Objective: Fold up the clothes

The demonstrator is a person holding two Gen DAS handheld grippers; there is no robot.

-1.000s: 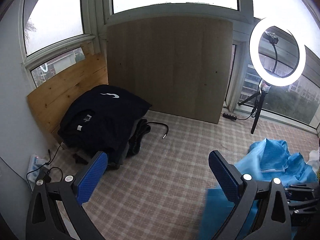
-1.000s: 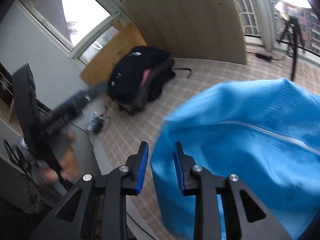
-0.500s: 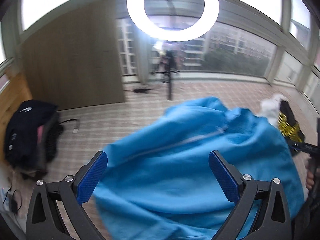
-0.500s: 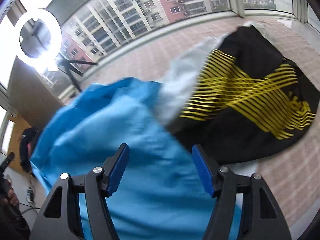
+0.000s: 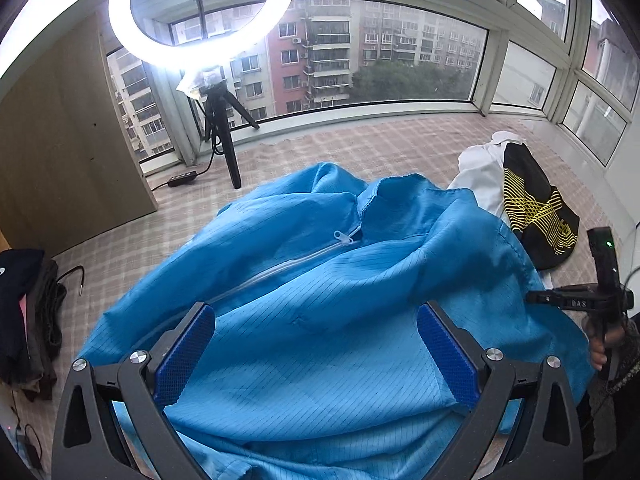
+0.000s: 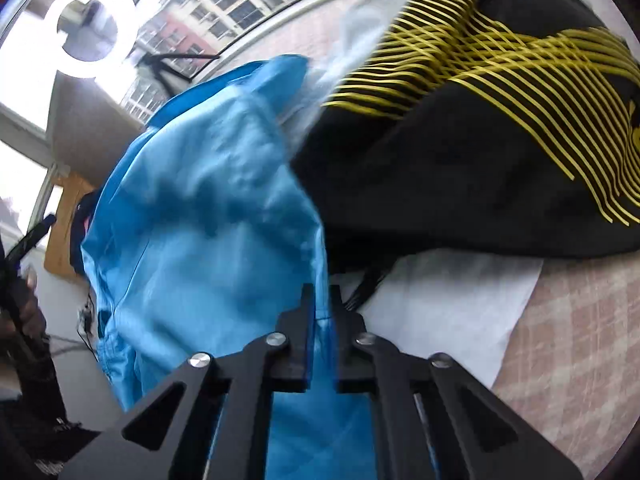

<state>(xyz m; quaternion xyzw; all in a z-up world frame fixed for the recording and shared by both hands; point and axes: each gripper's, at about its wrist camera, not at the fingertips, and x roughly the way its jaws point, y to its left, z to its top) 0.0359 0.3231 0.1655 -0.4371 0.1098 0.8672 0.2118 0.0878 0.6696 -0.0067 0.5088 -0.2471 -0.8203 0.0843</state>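
Note:
A bright blue zip-up jacket lies crumpled across the checked surface, zip facing up. My left gripper hovers low over its near part, open wide, with blue cloth lying below and between the fingers but not pinched. In the right wrist view my right gripper is shut on the jacket at its right-hand edge, a thin fold of blue cloth caught between the pads. A black garment with yellow lines and a white garment lie just beyond that edge.
A ring light on a tripod stands at the back left by the windows. A wood panel leans at the left, with a pile of dark clothes below it. The black and yellow garment lies far right.
Both views swung from the dark clothes pile at the left over to the blue jacket. The right gripper spread wide, then shut on the jacket's edge. The left gripper stayed open.

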